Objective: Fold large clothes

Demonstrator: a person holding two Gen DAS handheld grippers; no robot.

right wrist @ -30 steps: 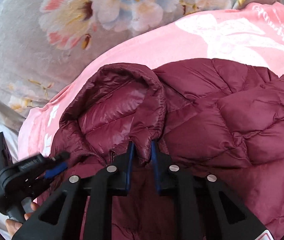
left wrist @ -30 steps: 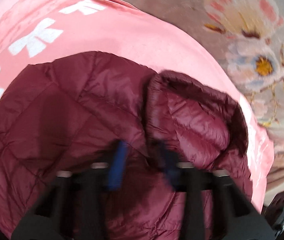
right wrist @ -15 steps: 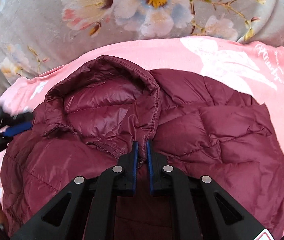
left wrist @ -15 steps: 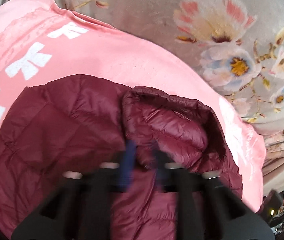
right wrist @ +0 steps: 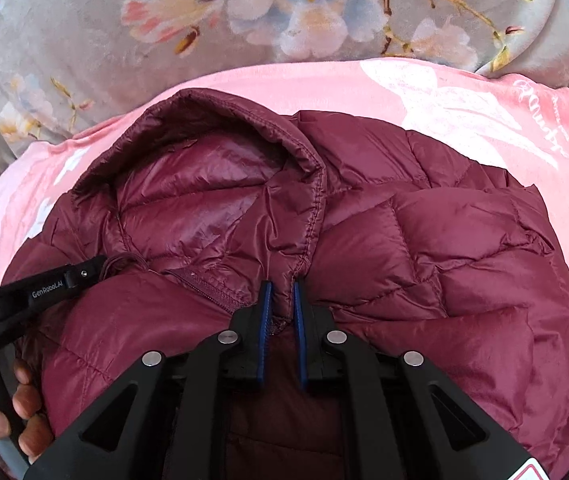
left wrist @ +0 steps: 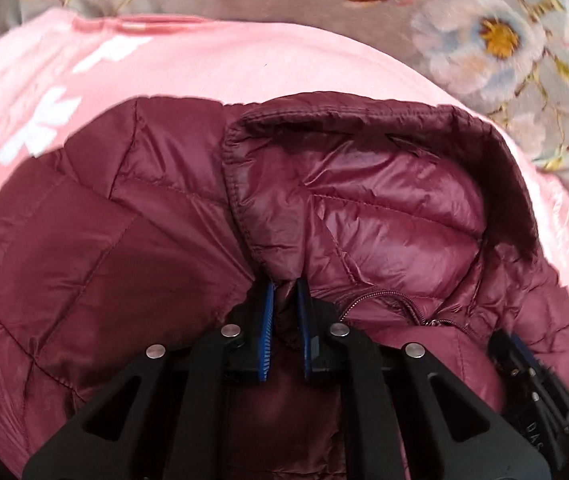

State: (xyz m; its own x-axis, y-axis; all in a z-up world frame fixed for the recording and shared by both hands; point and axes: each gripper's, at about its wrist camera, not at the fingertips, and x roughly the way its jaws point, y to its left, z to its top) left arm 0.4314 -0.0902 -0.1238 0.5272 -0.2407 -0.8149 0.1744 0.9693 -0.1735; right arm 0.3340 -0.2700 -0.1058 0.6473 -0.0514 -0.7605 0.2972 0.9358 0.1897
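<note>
Maroon quilted jacket (left wrist: 132, 248) lies on the pink blanket (left wrist: 244, 64), hood up. The left gripper (left wrist: 284, 286) has just been closing and now pinches the hood's left base; the right gripper (right wrist: 282, 286) pinches the opposite base. Both corners secured, the hood looks ready to fold down.

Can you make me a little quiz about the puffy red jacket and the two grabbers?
1. True or false: the left gripper has its jaws shut on the hood edge of the maroon puffer jacket.
2. What lies under the jacket? A) pink blanket B) bare wood C) green towel
3. Fill in: in the right wrist view, the right gripper pinches the hood at its ____ corner.

Key: 1 true; 2 A; 3 lower right.
</note>
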